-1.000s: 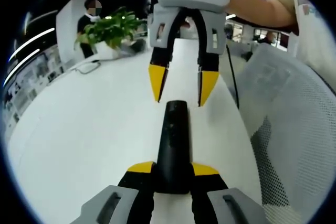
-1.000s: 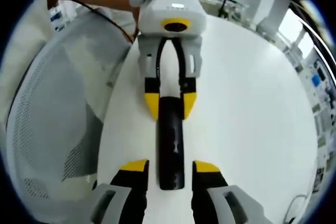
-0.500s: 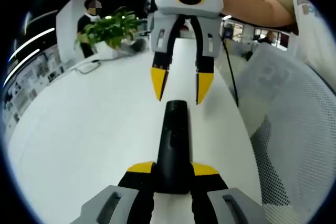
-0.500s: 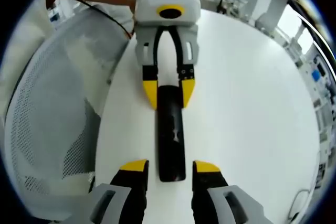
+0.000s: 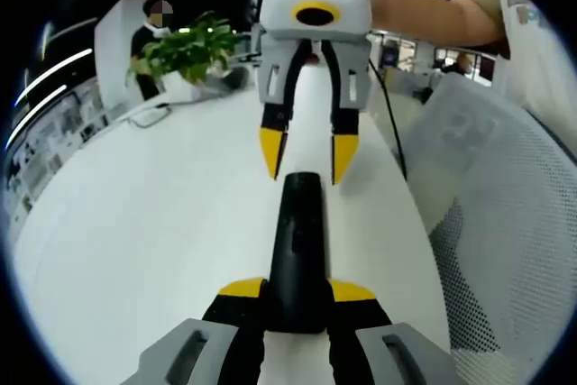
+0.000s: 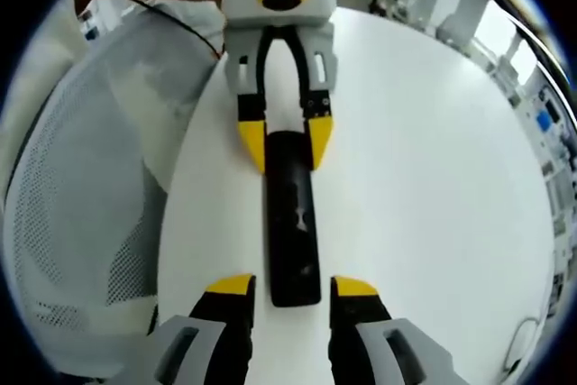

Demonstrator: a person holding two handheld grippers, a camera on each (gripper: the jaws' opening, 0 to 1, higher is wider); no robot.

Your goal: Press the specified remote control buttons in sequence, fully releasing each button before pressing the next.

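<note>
On the white table [image 5: 135,223], the black remote control [image 5: 297,250] lay flat along the edge nearest the mesh chair [image 5: 505,250]. I had its near end clamped between the yellow-tipped jaws of my left gripper [image 5: 296,293], both tips pressed to the remote's sides; in the right gripper view the same hold showed at the remote's [image 6: 291,218] far end, where the left gripper [image 6: 282,142] straddled it. My right gripper [image 6: 292,288] stood spread, its yellow tips apart on either side of the remote's near end, a strip of table [image 6: 433,178] visible between each tip and the black casing. From the left gripper view that right gripper [image 5: 305,152] hung just above the remote's far tip, jaws parted, a person's hand gripping its white body. Beyond it, at the table's far end, sat a potted plant [image 5: 189,51], with a person [image 5: 149,42] standing behind. The chair's [image 6: 81,223] mesh back lay just beside the table edge.
</note>
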